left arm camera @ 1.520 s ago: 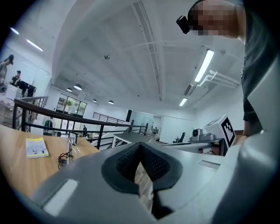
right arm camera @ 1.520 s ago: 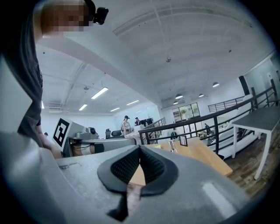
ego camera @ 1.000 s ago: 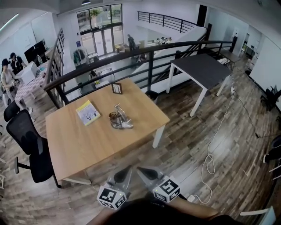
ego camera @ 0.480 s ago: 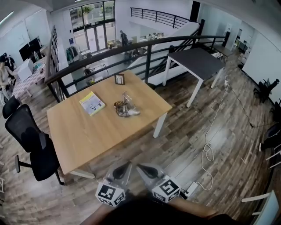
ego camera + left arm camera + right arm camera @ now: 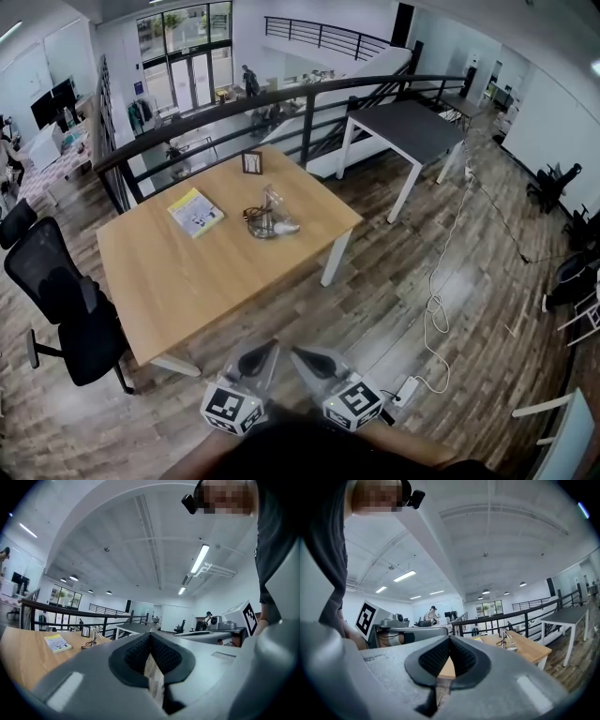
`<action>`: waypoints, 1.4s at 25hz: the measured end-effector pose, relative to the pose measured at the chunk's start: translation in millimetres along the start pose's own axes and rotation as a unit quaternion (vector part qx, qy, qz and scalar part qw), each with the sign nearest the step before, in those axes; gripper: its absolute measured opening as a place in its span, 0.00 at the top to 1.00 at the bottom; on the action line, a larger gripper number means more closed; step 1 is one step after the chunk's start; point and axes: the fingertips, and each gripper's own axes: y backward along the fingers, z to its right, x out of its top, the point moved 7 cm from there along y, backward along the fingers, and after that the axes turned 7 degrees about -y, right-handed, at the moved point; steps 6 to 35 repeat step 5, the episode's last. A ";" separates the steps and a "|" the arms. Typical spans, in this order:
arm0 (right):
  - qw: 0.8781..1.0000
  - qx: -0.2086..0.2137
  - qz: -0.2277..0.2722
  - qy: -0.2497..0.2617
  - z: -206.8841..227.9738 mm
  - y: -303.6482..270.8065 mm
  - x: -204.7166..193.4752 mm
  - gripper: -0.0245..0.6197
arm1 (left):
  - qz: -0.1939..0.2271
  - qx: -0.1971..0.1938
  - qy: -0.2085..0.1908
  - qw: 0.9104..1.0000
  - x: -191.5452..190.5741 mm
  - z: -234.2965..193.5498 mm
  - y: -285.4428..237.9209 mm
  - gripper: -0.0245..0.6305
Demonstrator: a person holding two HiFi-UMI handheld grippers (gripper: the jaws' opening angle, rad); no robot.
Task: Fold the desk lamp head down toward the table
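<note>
Two handheld grippers sit nearest, low in the head view, over the brown wood-plank floor (image 5: 375, 309) and short of the worktop. The left gripper (image 5: 271, 346) has its jaws closed tip to tip, nothing between them; the left gripper view shows the same (image 5: 150, 637). The right gripper (image 5: 296, 353) also has its jaws shut and empty, confirmed in the right gripper view (image 5: 450, 641). Both point level toward the worktop, tips near each other but apart. A black-and-white marker cube rides on each (image 5: 231, 409) (image 5: 352, 403).

A white power strip (image 5: 405, 390) lies on the floor to the right, with a white cable (image 5: 436, 309) trailing away from it.

Next comes the light wooden worktop (image 5: 187, 272), with a black mesh office chair (image 5: 56, 291) at its left side. The small silvery desk lamp (image 5: 272, 214) stands on the far right part of the worktop, well apart from both grippers, with a dark coiled cord (image 5: 251, 217) touching it on the left. Its head angle is too small to tell. A yellow booklet (image 5: 195, 211) lies flat to the left of the lamp. A small dark picture frame (image 5: 251, 162) stands at the far edge.

Beyond are a black metal railing (image 5: 281, 94) and a dark grey table with white legs (image 5: 408, 127).
</note>
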 end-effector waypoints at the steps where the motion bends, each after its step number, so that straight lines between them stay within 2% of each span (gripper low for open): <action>1: 1.000 0.000 0.000 0.001 -3.1 -1.3 -1.6 0.96 | 0.001 0.000 -0.001 1.000 -0.6 -1.3 3.2 0.96; 5: 1.000 0.001 0.000 0.002 -13.7 -10.9 -8.4 0.96 | 0.005 -0.003 -0.003 1.000 -5.2 -8.0 14.7 0.96; 35: 1.000 0.001 0.000 0.002 -13.7 -10.9 -8.4 0.96 | 0.005 -0.003 -0.003 1.000 -5.2 -8.0 14.7 0.96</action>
